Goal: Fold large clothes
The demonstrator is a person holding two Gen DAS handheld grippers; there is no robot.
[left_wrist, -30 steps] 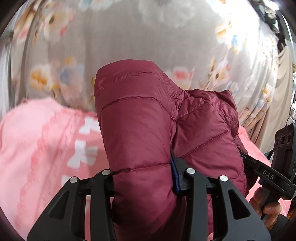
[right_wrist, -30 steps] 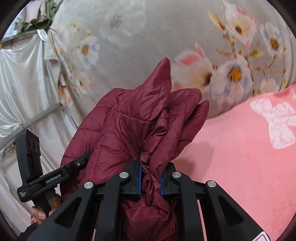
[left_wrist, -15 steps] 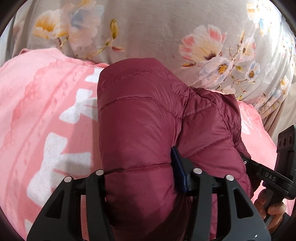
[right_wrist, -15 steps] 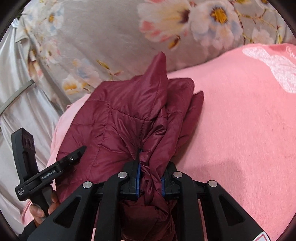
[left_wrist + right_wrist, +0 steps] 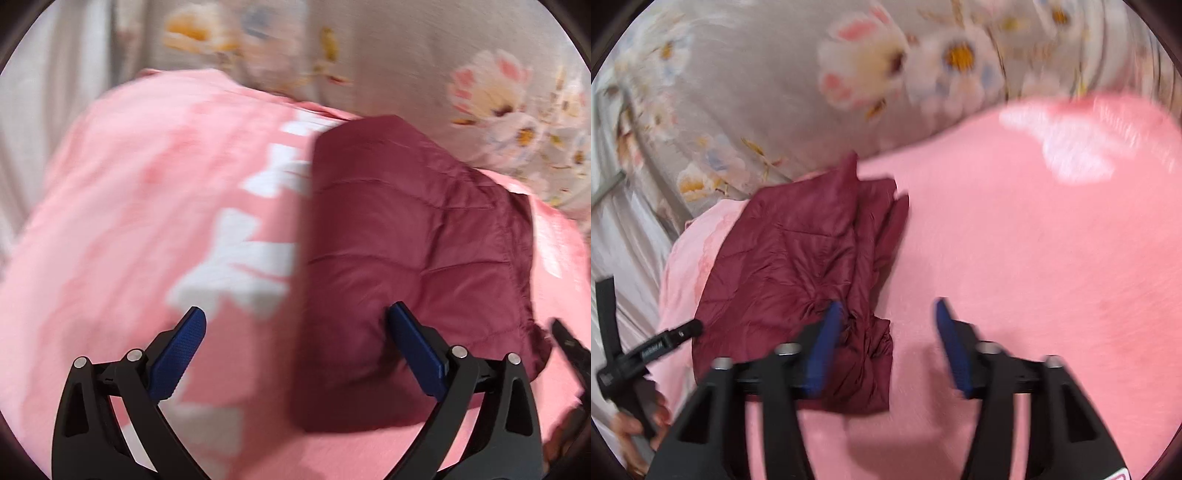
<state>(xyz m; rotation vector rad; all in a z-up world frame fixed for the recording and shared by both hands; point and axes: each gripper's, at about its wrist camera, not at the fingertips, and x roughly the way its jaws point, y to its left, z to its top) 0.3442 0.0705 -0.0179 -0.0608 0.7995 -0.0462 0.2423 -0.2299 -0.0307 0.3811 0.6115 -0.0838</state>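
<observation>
The folded maroon jacket [image 5: 399, 258] lies on the pink blanket [image 5: 147, 221], filling the centre-right of the left wrist view and the centre-left of the right wrist view. The left gripper [image 5: 295, 325] has its jaws spread wide and holds nothing, the jacket's near edge lying between them beside the right pad. The right gripper [image 5: 884, 317] is also wide open and empty, its left pad against the jacket's bunched corner, its right pad over bare blanket.

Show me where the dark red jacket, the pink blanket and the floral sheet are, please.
dark red jacket [image 5: 399, 236]: left wrist view, quilted top panel.
pink blanket [image 5: 1015, 266]: right wrist view, bare part right of the jacket.
floral sheet [image 5: 768, 81]: right wrist view, grey area between flowers.
</observation>
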